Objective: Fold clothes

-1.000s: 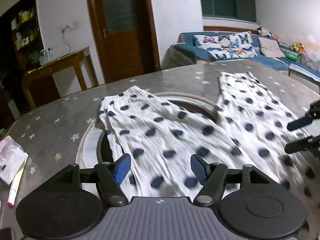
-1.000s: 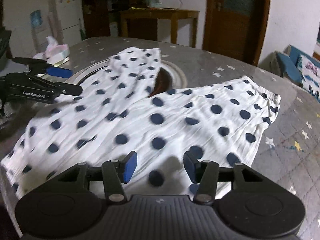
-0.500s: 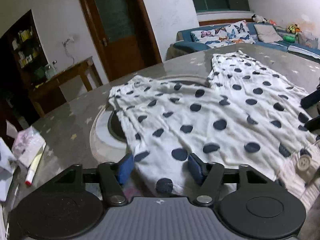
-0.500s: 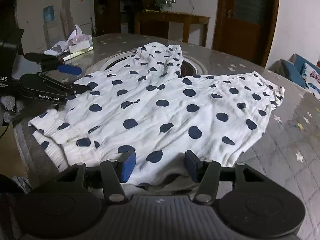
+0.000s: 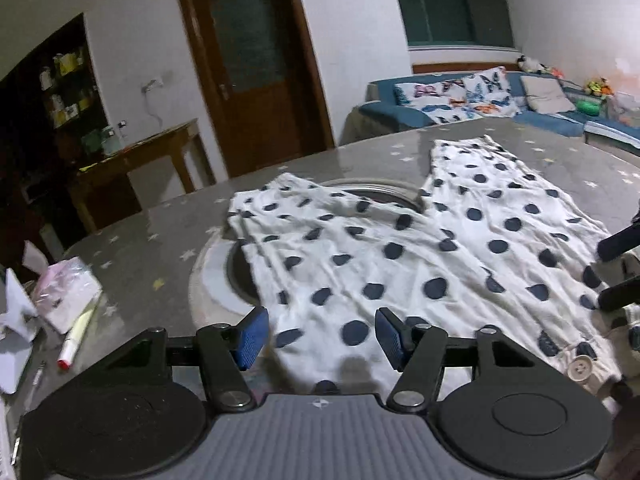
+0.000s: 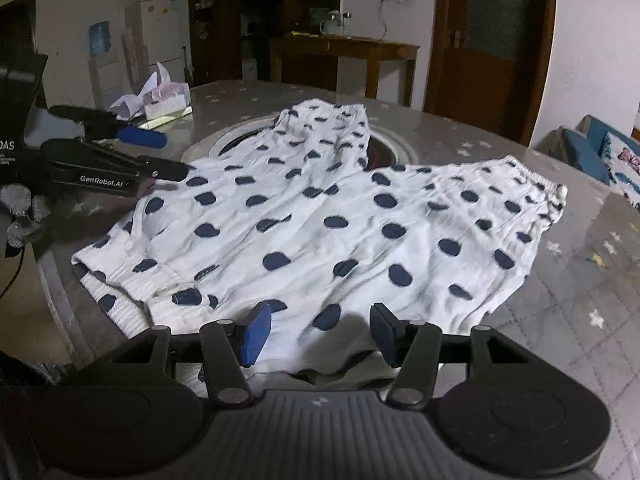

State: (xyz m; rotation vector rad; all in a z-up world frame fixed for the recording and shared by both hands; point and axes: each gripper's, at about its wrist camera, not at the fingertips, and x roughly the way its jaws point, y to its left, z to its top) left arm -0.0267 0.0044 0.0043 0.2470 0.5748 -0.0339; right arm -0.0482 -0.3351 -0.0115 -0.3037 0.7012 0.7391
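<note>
Walls: white; a dark wooden door
Window: green-framed window above a blue sofa
Furniture: wooden side table; white fridge; dark shelves
Light: dim

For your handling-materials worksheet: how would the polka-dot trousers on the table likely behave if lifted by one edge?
The polka-dot trousers would probably hang limp, since the thin fabric lies wrinkled. They look light for their spread. Pushed, they would likely bunch up on the glossy table.

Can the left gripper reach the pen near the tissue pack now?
Probably yes: the left gripper is open, and only bare table lies between it and the pen.
</note>
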